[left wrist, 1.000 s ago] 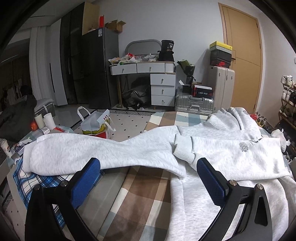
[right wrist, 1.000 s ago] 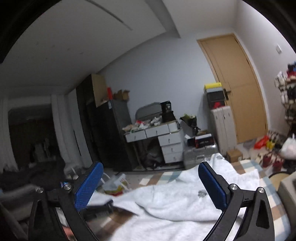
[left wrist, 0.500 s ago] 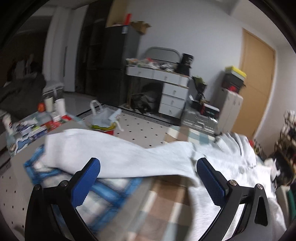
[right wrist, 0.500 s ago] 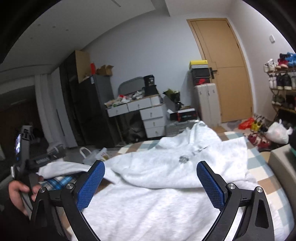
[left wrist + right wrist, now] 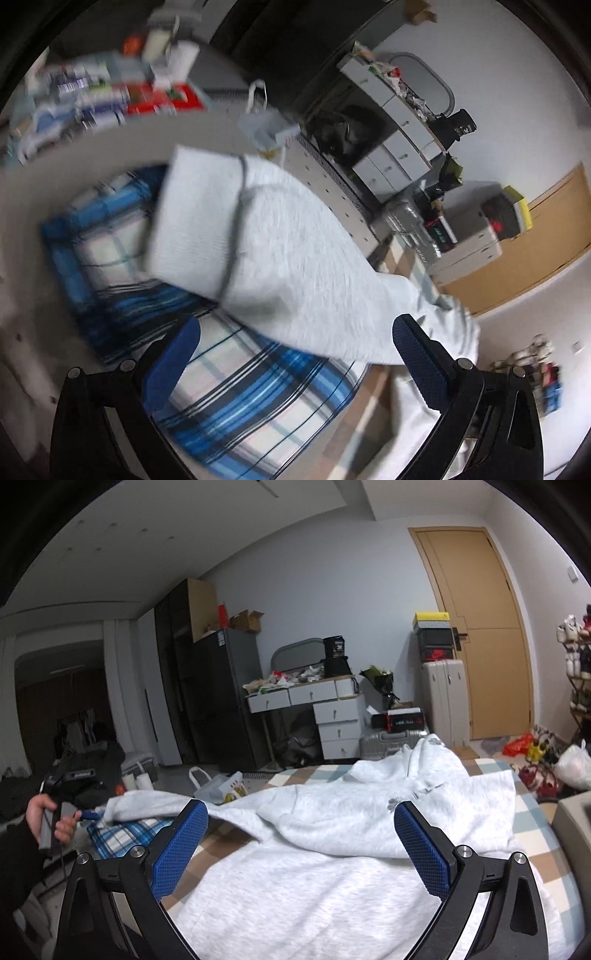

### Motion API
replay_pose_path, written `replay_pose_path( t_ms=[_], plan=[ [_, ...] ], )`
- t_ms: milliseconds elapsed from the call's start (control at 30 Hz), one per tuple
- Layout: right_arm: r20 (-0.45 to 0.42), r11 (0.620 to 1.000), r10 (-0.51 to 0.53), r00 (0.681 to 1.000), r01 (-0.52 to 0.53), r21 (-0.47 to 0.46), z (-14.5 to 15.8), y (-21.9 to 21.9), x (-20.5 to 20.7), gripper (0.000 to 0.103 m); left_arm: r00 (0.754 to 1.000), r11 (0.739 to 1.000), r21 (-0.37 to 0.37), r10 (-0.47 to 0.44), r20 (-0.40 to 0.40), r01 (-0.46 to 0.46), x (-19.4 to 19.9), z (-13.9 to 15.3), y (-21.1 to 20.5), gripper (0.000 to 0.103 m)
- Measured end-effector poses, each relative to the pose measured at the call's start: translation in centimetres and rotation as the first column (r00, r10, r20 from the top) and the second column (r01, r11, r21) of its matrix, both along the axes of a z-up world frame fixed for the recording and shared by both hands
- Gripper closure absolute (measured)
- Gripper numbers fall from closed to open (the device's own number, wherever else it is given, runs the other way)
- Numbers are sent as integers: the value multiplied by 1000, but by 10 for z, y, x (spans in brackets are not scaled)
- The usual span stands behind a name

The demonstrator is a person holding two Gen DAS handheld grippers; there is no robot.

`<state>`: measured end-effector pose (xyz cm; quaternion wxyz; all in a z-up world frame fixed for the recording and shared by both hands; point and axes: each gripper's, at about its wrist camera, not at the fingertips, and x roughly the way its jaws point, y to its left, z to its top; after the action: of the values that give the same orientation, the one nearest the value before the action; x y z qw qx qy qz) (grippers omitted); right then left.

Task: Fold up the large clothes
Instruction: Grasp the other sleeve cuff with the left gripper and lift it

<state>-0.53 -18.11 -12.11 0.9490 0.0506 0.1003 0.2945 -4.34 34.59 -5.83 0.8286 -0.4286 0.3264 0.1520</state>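
A large pale grey hoodie lies spread on the checked bed. Its long sleeve stretches out to the left, with the ribbed cuff lying over a blue plaid cloth. My left gripper hovers open just short of the sleeve, tilted, with nothing between its blue pads. My right gripper stands open above the hoodie's body, holding nothing. In the right wrist view a hand holds the left gripper beside the sleeve's end.
A low side surface with boxes and cups lies beyond the cuff. On the floor is a white shopping bag. A white desk, suitcases, a yellow door and a shoe rack stand at the far side.
The left gripper has swung left and tipped down toward the sleeve's cuff, its view blurred by motion. The right gripper has lowered a little toward the hoodie's body. Both stay open.
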Motion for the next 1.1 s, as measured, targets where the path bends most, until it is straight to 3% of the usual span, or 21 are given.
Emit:
replay_pose_path(
  t_ms=[133,233,300,333,433,467,533,600,700,900,1000,1033,1067,1100],
  plan=[
    [-20,1000,5,1000,-6,-25,-5,4,5,1,997,998,4,61,-49,-61,24,-22,8,2],
    [-4,998,9,1000,-9,-67,-8,11,5,1,994,992,-68,105,-24,-106,25,-30,17,4],
    [10,995,16,1000,-15,-96,-10,16,4,1,991,990,-54,130,-2,-130,22,-24,15,17],
    [12,994,19,1000,-18,-107,-11,18,4,1,987,987,11,159,-27,-158,22,-17,12,33],
    [22,991,33,999,-30,-130,-12,23,3,1,988,981,125,153,-22,-149,26,0,9,50],
    [25,990,36,999,-32,-137,-12,25,2,1,988,978,146,152,-25,-147,28,4,8,66],
    [32,987,43,999,-37,-154,-14,28,0,1,992,978,167,128,10,-128,26,17,8,80],
    [43,984,48,998,-40,-172,-15,30,-2,1,991,972,198,112,71,-124,20,27,10,86],
    [67,978,49,997,-35,-204,-16,33,-5,1,983,960,253,78,165,-119,10,32,1,86],
    [75,974,54,996,-36,-222,-18,36,-6,1,987,992,110,50,154,-67,23,-6,24,80],
    [72,972,52,996,-34,-231,-19,37,-5,1,991,993,103,47,125,-60,32,-8,25,57],
    [69,973,53,996,-36,-229,-19,37,-4,1,992,993,104,45,121,-57,33,-6,22,34],
    [68,973,54,996,-37,-227,-19,38,-4,1,994,994,100,35,108,-46,37,-8,20,19],
    [68,973,56,996,-39,-226,-19,38,-4,1,994,994,100,29,105,-39,37,-8,16,19]
  ],
)
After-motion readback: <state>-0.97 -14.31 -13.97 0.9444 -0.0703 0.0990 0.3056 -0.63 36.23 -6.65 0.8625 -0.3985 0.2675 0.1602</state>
